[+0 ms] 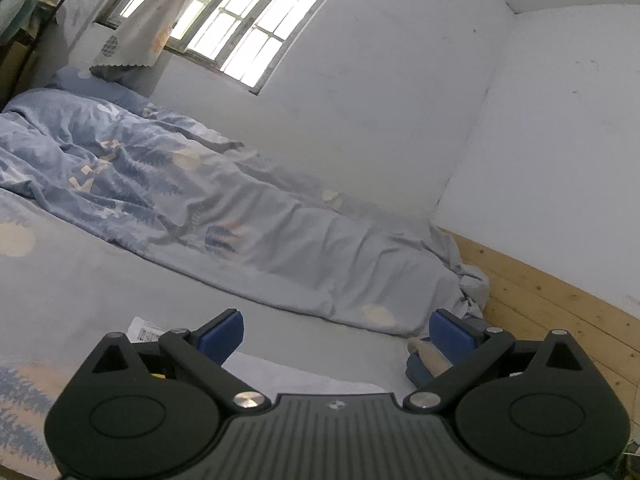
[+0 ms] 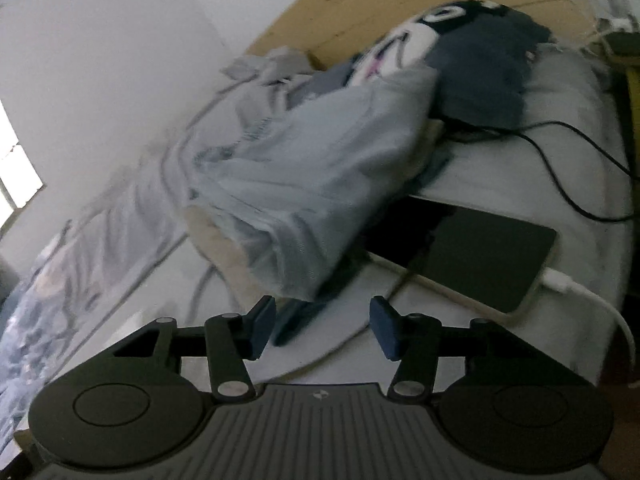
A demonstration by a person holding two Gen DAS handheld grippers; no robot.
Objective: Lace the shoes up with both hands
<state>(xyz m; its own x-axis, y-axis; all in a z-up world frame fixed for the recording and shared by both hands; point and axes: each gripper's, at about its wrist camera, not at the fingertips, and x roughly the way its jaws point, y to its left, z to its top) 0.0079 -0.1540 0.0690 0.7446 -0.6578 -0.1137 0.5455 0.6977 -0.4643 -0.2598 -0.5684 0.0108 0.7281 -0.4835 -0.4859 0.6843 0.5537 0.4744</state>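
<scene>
Left tool point(image 1: 336, 334) jaws wide apart, nothing between, over bed point(image 1: 100, 280); quilt point(image 1: 160, 184) far left. Right tool point(image 2: 323, 330) jaws parted, empty; grey cloth point(image 2: 304, 184) just beyond, tablet point(image 2: 480, 256) right. No shoe or lace visible.

home bedroom: bed point(image 1: 100, 292), rumpled duvet point(image 1: 168, 184), window point(image 1: 248, 28)

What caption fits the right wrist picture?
Open right gripper hovers over a bed, near a charging tablet.

Barred window point(image 1: 240, 28); white walls point(image 1: 400, 100)
</scene>
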